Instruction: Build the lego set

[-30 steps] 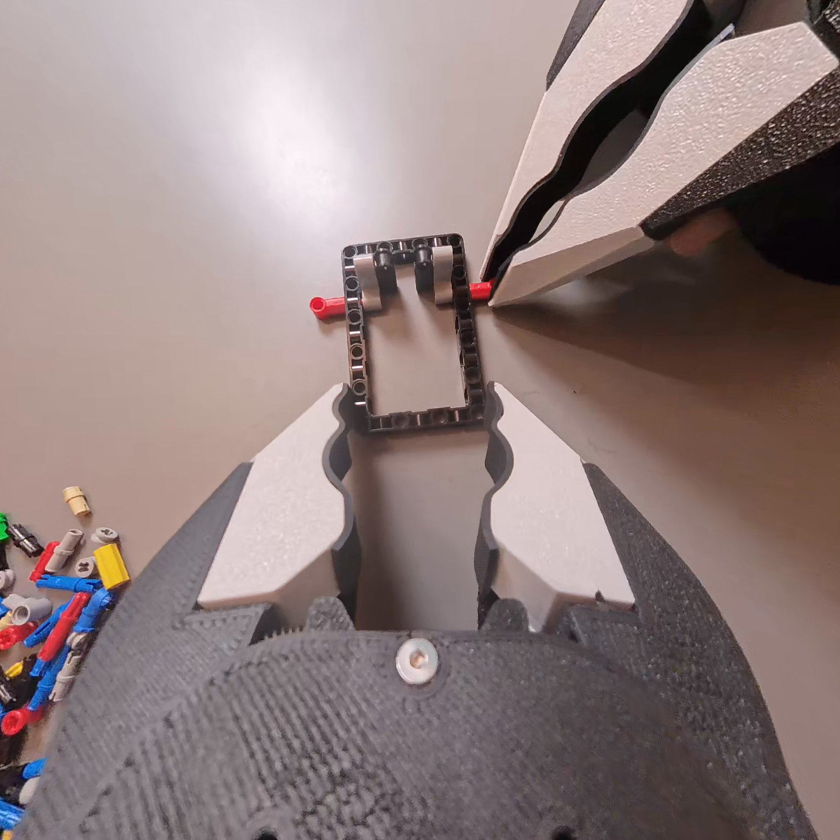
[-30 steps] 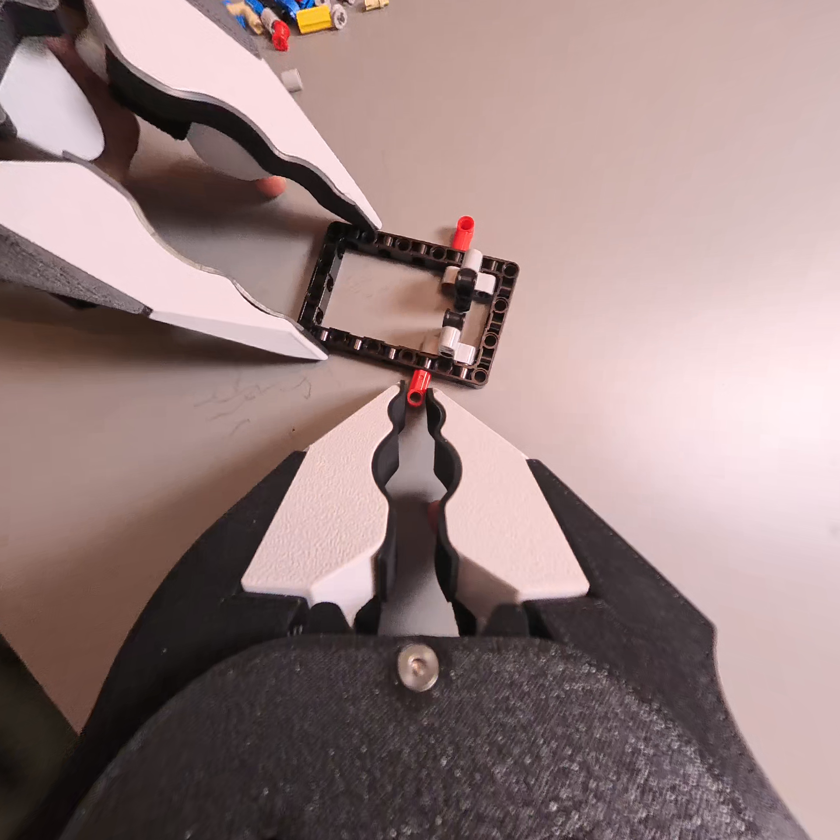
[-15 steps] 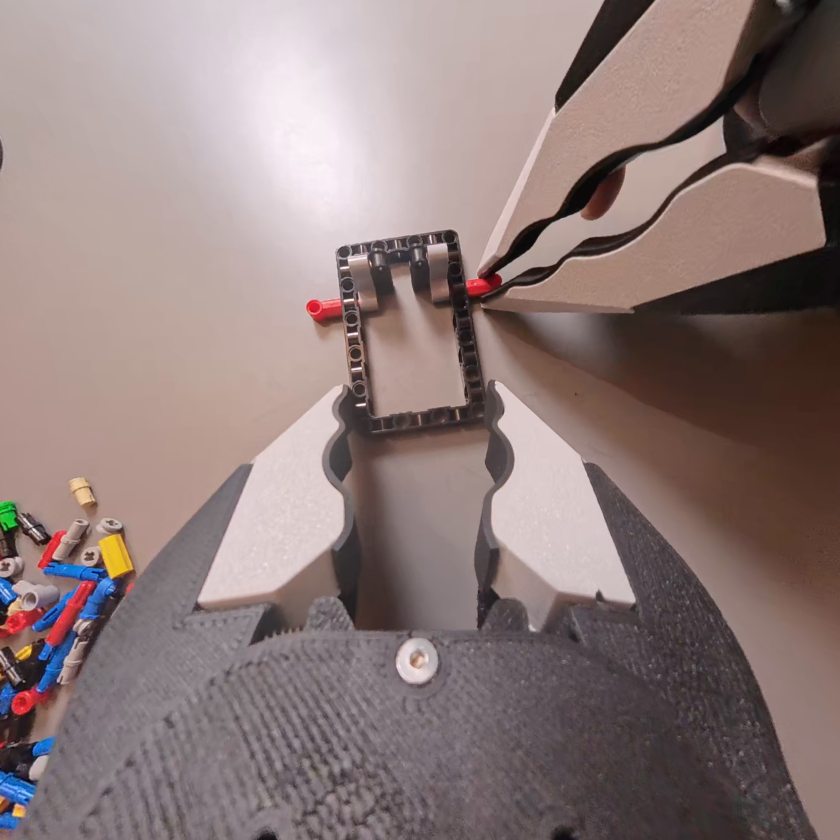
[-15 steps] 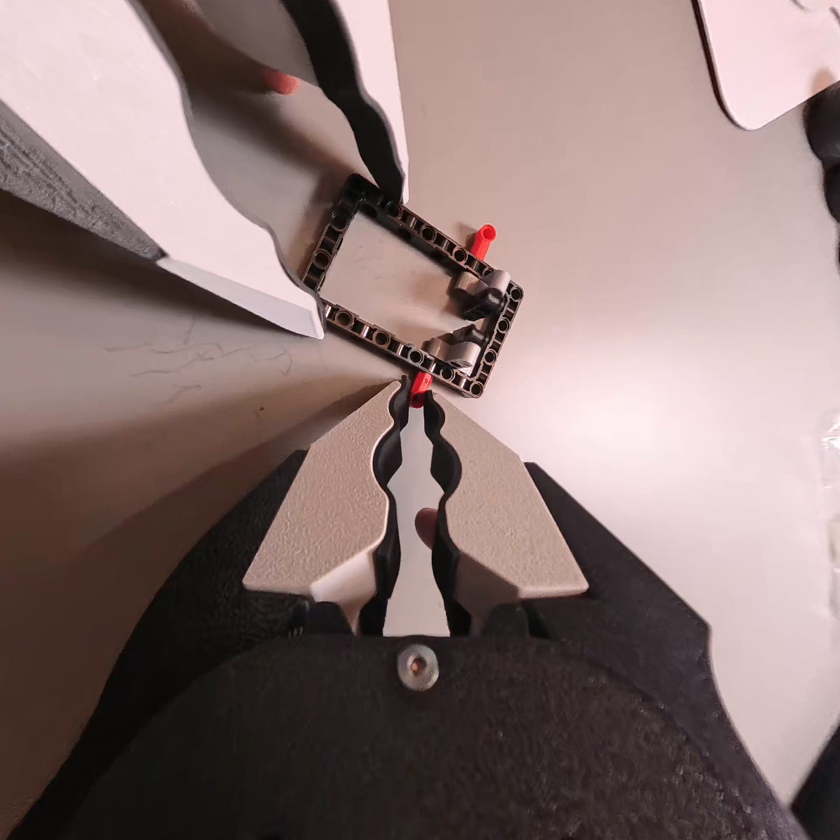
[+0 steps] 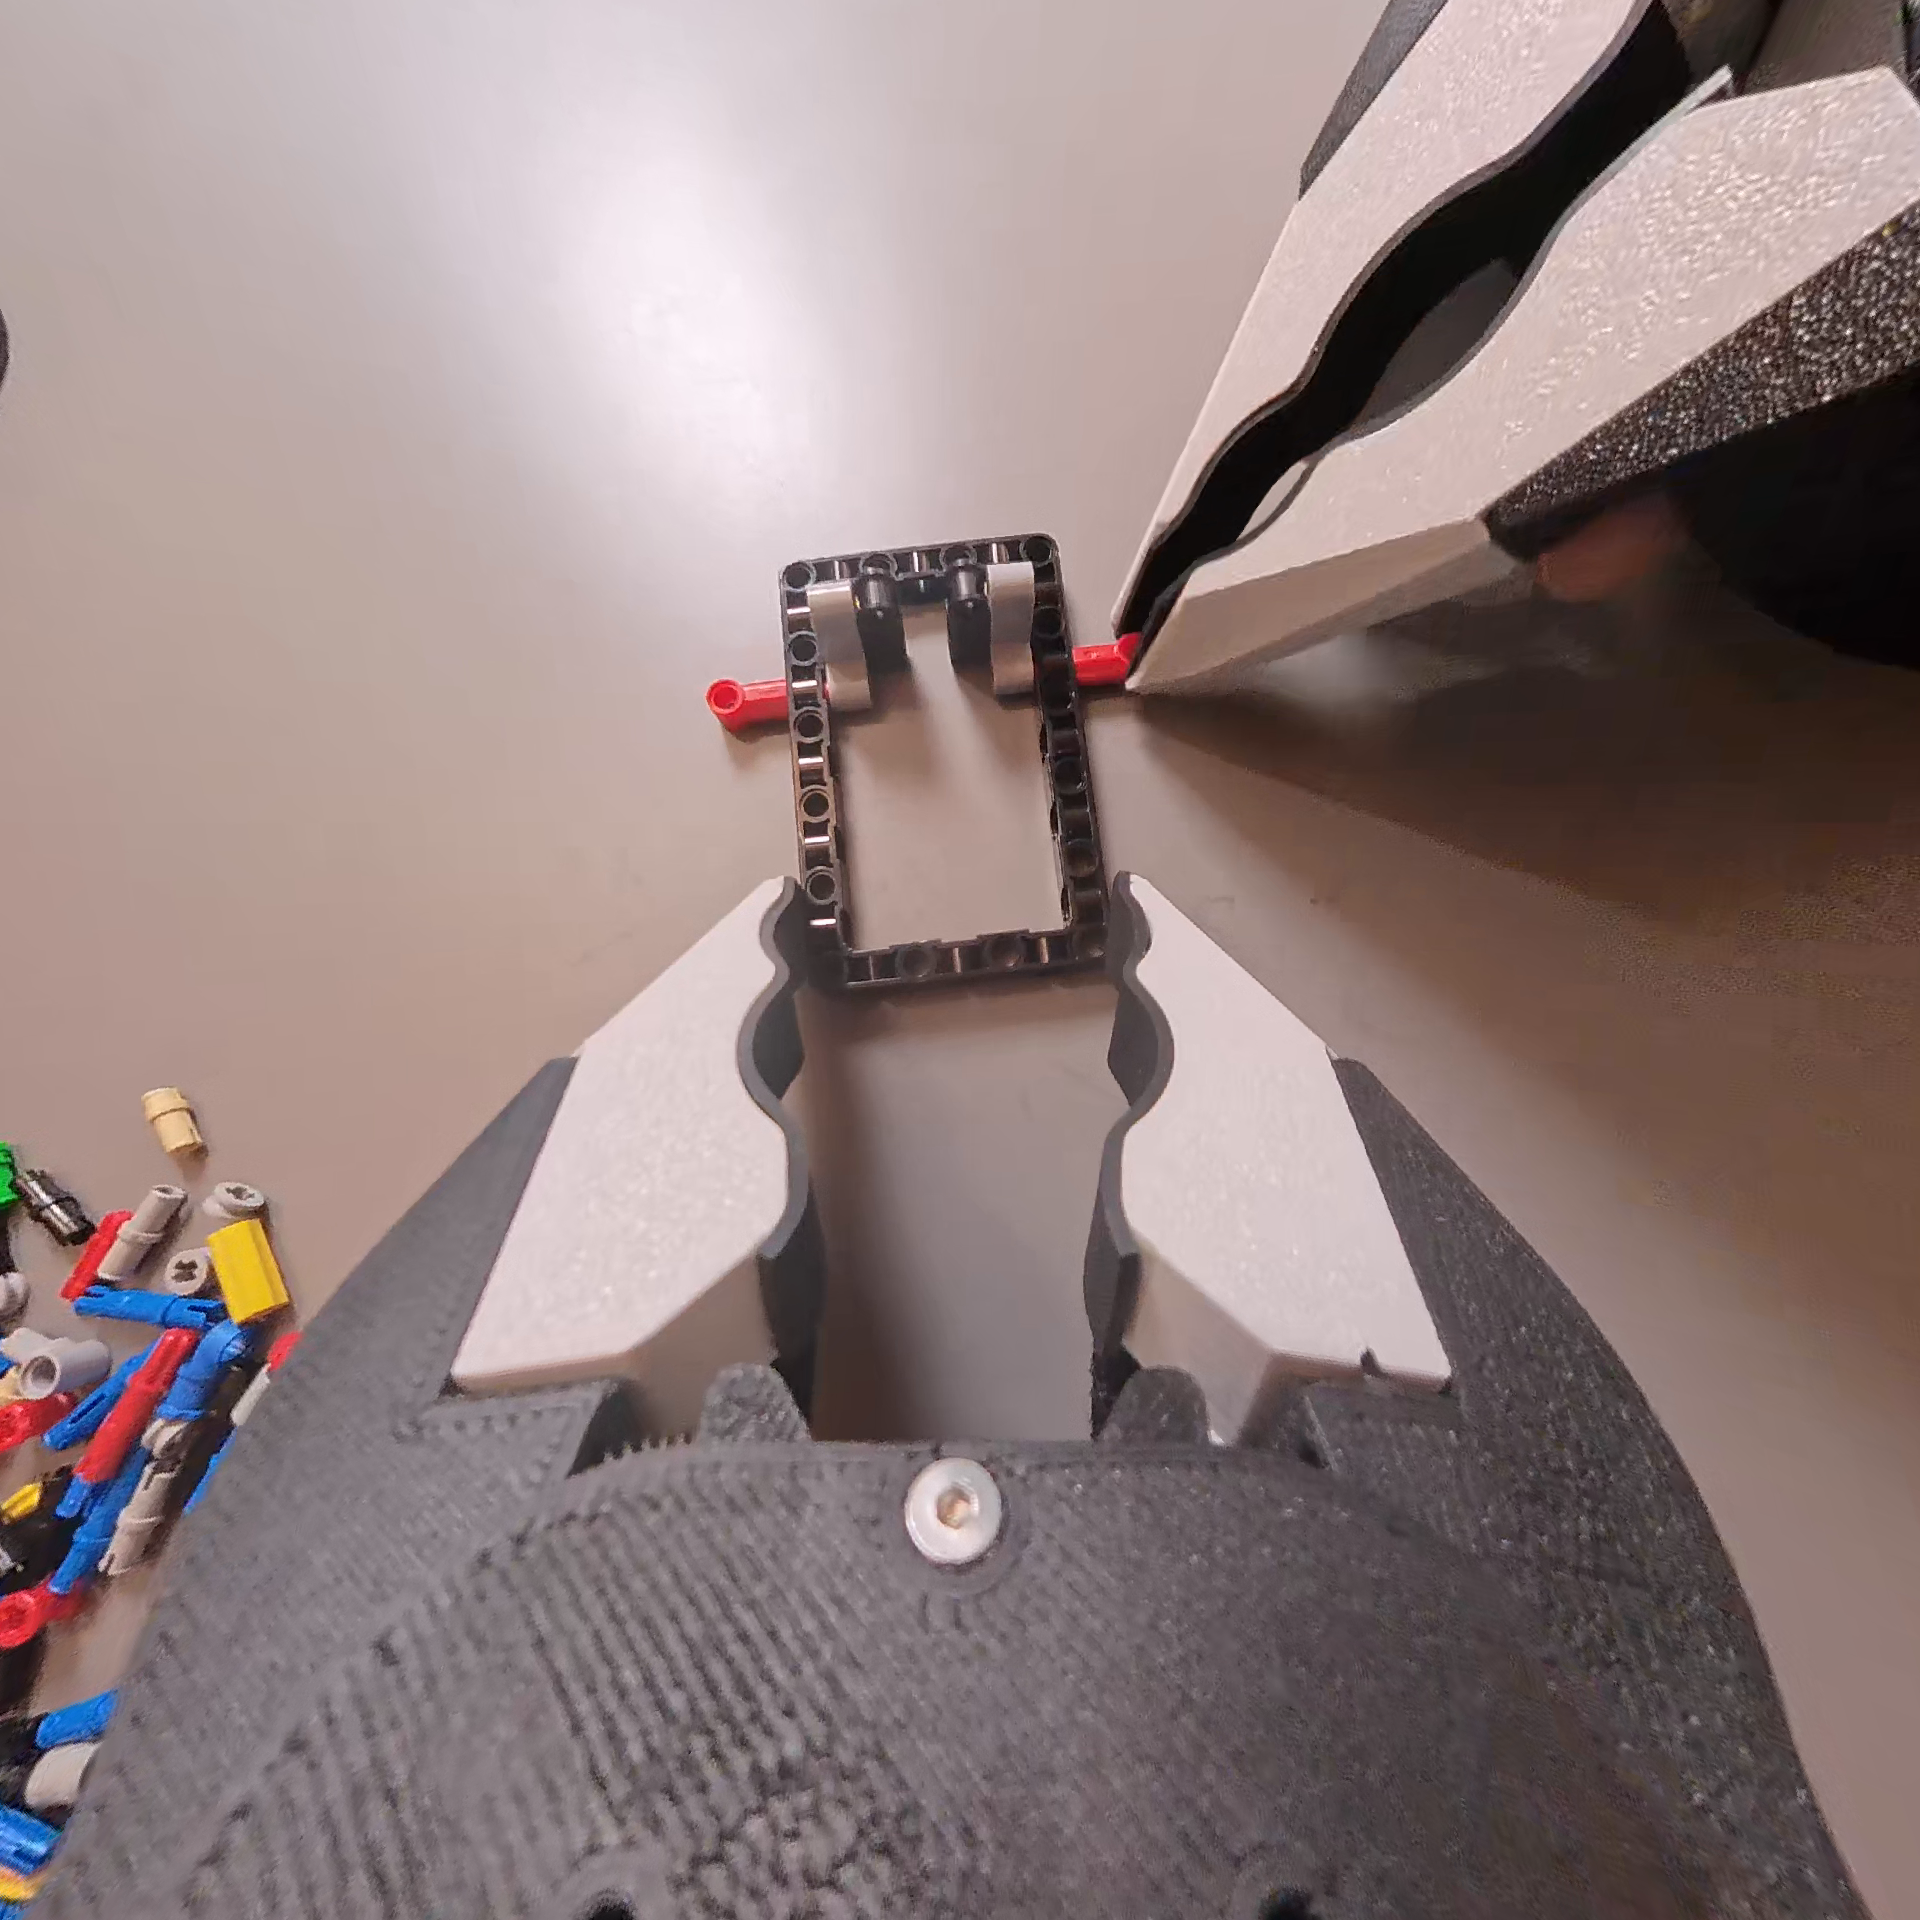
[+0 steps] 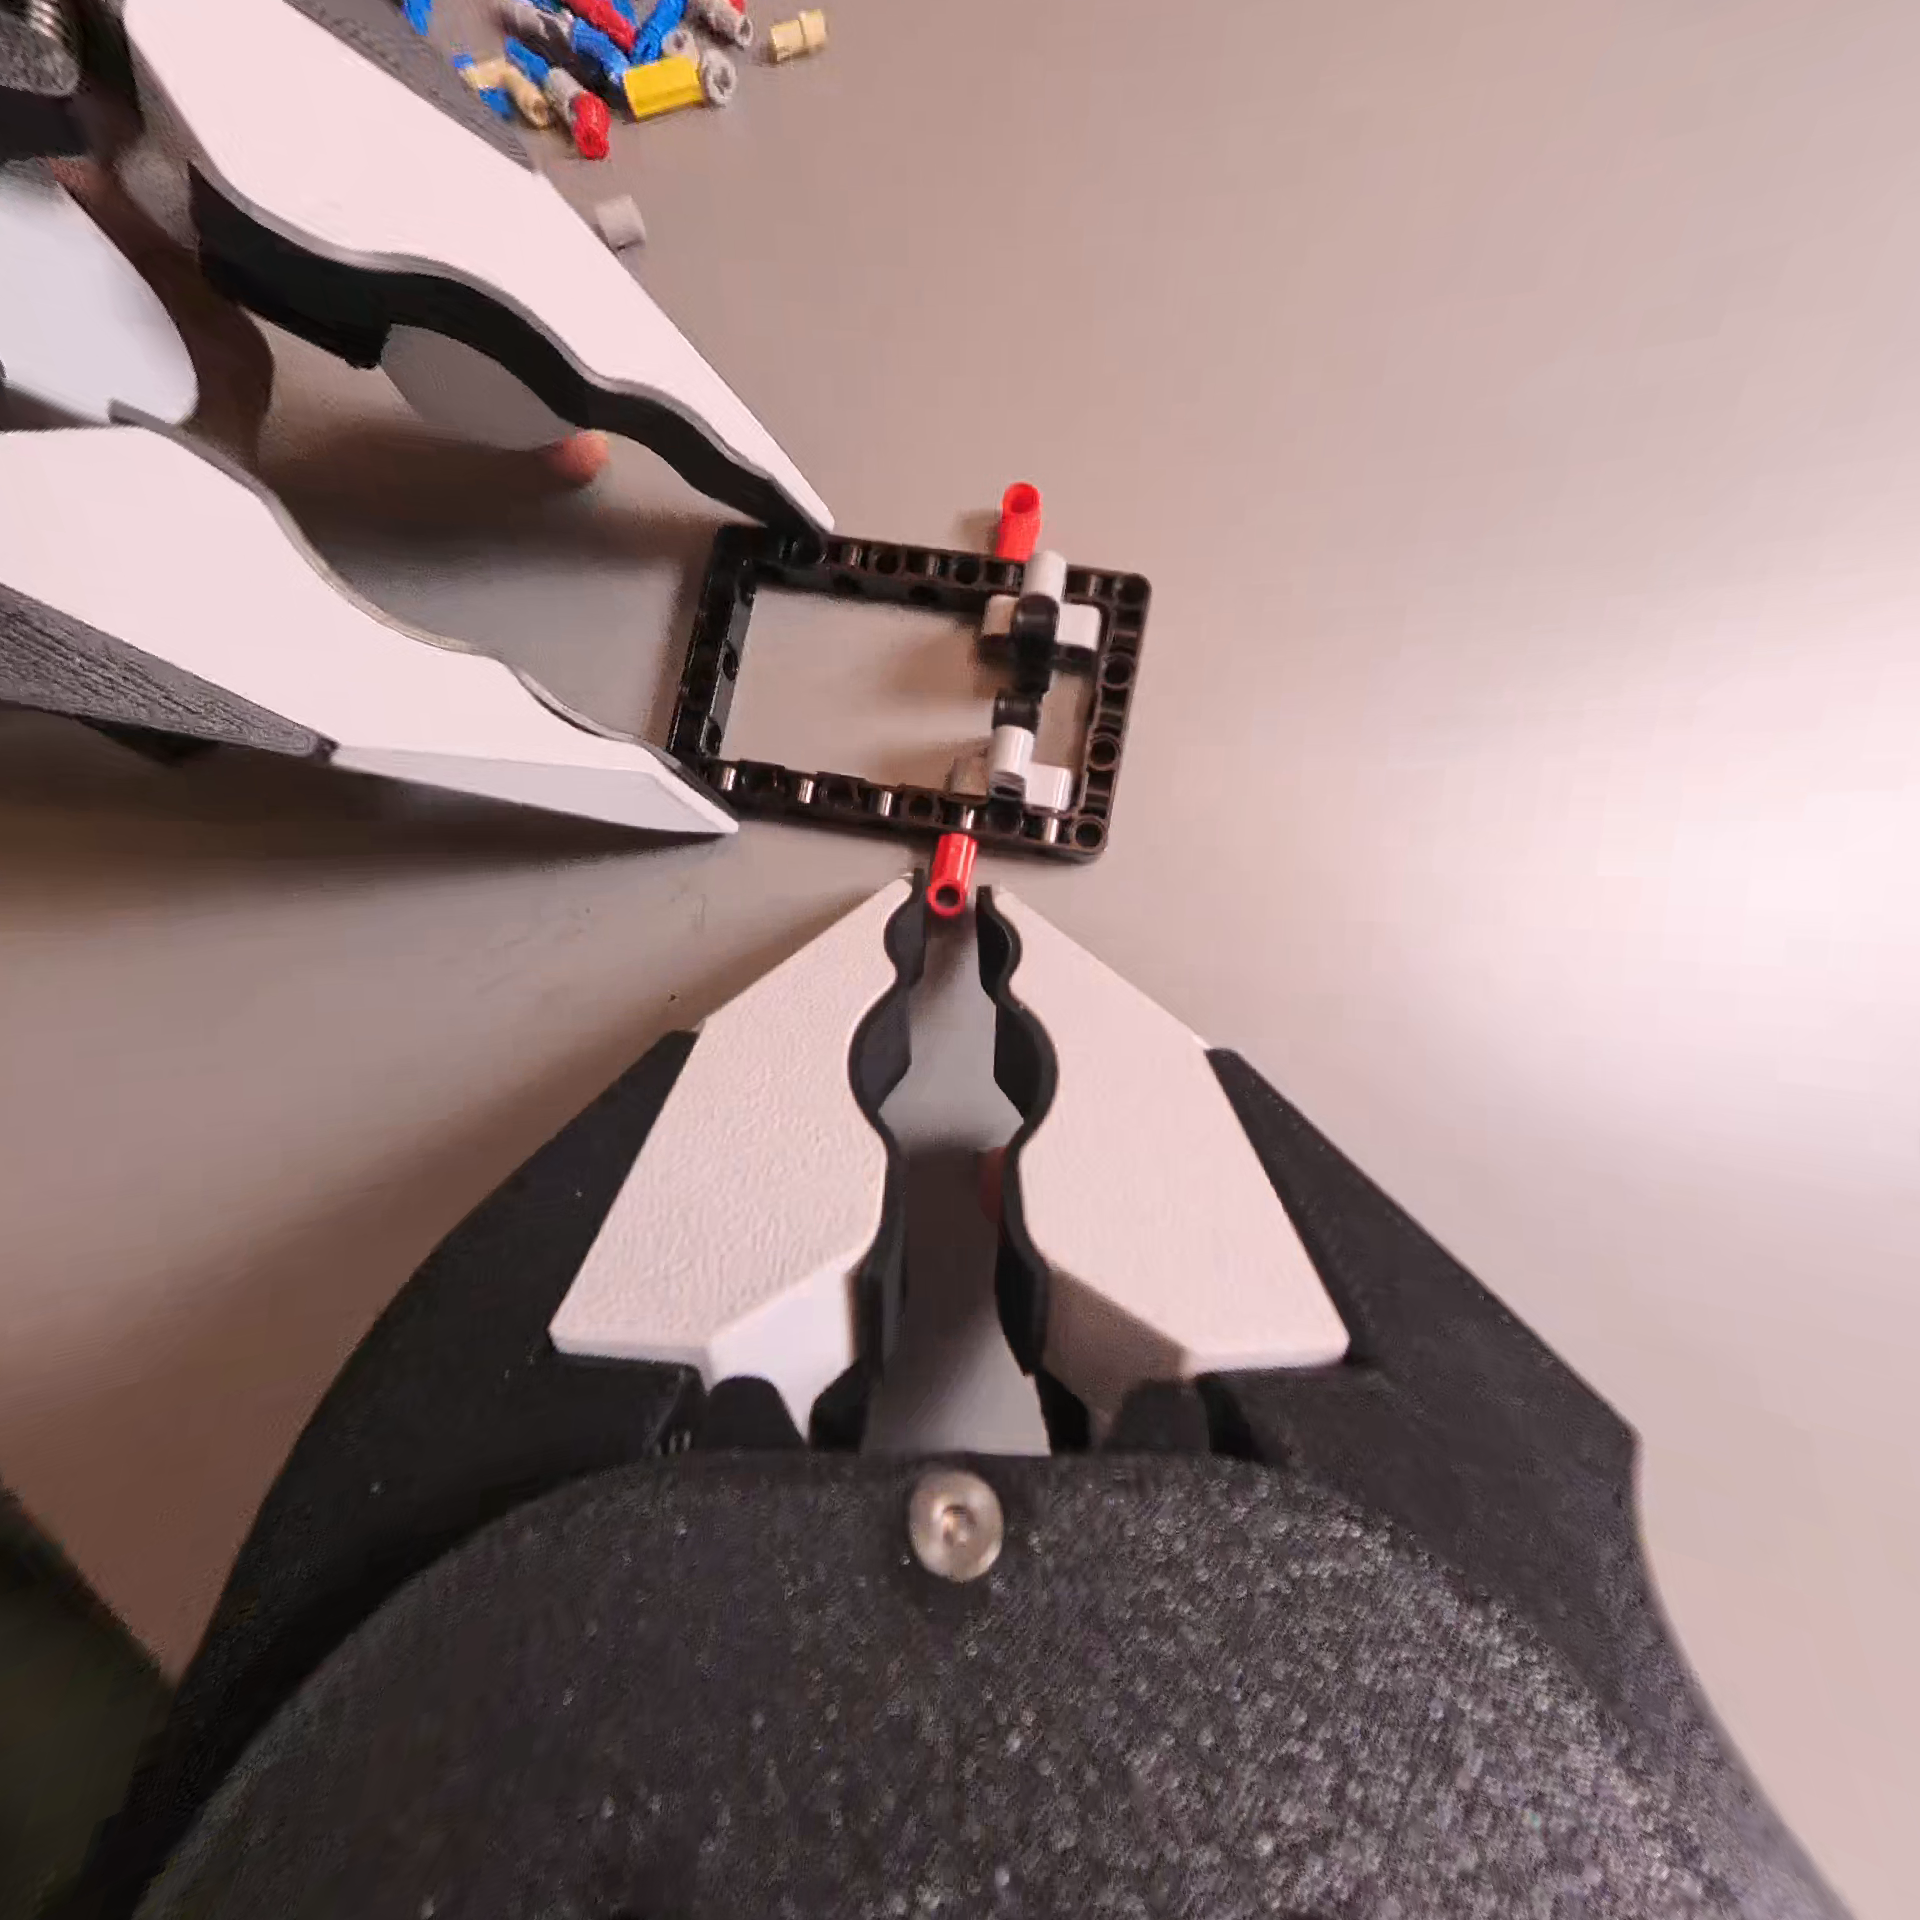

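Observation:
A black rectangular frame (image 5: pixel 1075 790) lies flat on the brown table, also in the right wrist view (image 6: pixel 717 665). Two grey connectors (image 5: pixel 847 644) with black pins sit inside its far end. A red pin sticks out of each long side: the left red pin (image 5: pixel 743 694) and the right red pin (image 5: pixel 1103 657). My left gripper (image 5: pixel 954 935) is shut on the frame's near short end, one finger on each corner; it also shows in the right wrist view (image 6: pixel 758 670). My right gripper (image 6: pixel 948 899) is shut on the tip of the right red pin (image 6: pixel 951 873); it also shows in the left wrist view (image 5: pixel 1132 649).
A pile of loose small pieces (image 5: pixel 125 1330) in blue, red, yellow and grey lies to the left of my left gripper, also in the right wrist view (image 6: pixel 623 62). A single grey piece (image 6: pixel 620 220) lies apart from it. A fingertip (image 6: pixel 577 457) shows behind the left gripper. Left tips to right tips: about 6 cm.
My right gripper rolled to one side on the red pin half a second ago and has rolled back level. The frame and my left gripper have stayed in place.

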Motion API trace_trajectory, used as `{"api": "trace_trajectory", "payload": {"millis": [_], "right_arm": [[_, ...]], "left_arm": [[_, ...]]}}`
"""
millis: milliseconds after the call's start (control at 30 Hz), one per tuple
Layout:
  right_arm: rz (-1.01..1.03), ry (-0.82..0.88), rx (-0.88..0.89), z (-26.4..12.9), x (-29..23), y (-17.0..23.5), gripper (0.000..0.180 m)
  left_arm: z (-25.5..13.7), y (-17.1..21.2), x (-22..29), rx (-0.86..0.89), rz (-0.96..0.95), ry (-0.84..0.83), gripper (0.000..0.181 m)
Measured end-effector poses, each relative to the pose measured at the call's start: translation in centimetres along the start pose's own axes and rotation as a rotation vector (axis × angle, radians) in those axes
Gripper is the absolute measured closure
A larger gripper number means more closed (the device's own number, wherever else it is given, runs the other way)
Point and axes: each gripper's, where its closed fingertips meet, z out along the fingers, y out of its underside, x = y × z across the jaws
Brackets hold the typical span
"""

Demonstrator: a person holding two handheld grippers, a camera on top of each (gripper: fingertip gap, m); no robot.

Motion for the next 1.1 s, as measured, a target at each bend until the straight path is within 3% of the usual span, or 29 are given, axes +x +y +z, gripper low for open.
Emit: {"api": "trace_trajectory", "payload": {"millis": [133,533,867,1100], "right_arm": [[0.059,-0.025,-0.025,0.09,-0.06,0.19,0.175],[0.443,-0.335,-0.082,0.12,-0.21,-0.17,0.172],[0.19,-0.142,-0.148,0.38,-0.14,-0.04,0.175],[-0.108,0.042,-0.178,0.47,0.0,-0.14,0.177]], "left_arm": [[0.05,-0.05,0.04,0.006,0.004,-0.002,0.123],[0.03,0.02,0.05,-0.004,0.005,0.003,0.122],[0.04,0.04,0.06,-0.01,0.012,0.006,0.122],[0.04,0.08,0.04,-0.016,0.015,0.003,0.122]]}}
